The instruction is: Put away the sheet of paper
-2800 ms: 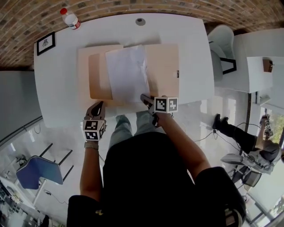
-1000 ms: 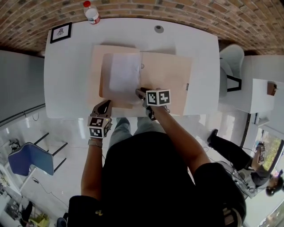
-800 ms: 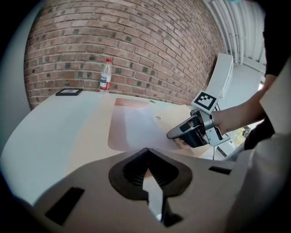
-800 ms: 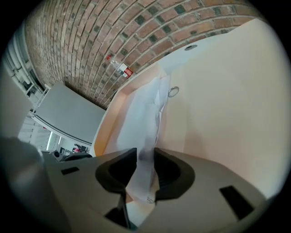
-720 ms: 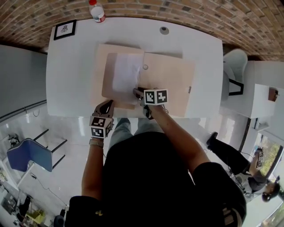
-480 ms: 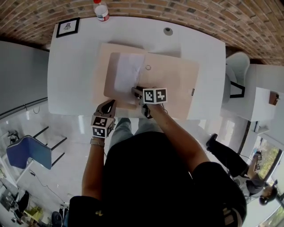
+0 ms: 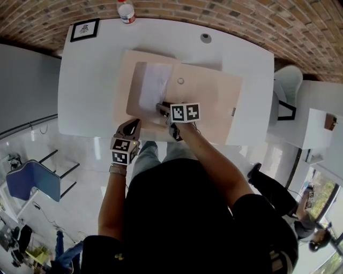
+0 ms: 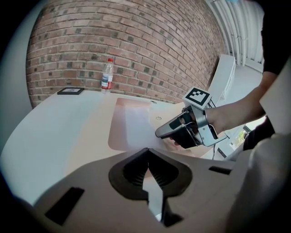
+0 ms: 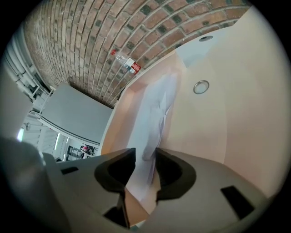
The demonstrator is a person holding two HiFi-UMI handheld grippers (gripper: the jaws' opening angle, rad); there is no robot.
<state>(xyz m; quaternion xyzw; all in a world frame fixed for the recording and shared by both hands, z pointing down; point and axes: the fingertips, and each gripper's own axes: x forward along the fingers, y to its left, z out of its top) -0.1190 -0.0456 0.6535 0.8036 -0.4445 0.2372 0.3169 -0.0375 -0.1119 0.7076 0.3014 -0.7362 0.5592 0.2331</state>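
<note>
Fingers [image 9: 172, 172] of R gripper [image 9: 145, 154] just opening, apart, w/ paper sheet [image 9: 157, 109] between them; L gripper [image 8: 148, 152] clenched, empty.

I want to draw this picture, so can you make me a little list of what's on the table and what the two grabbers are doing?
Where: white table by a brick wall
Open on it: tan folder, lying flat
In the folder: sheet of paper, on its left half
Right hand: right gripper, jaws apart, the paper between them, not pinched
Left hand: left gripper, jaws together, empty, at the table's near edge
At the back: water bottle and small framed picture
</note>
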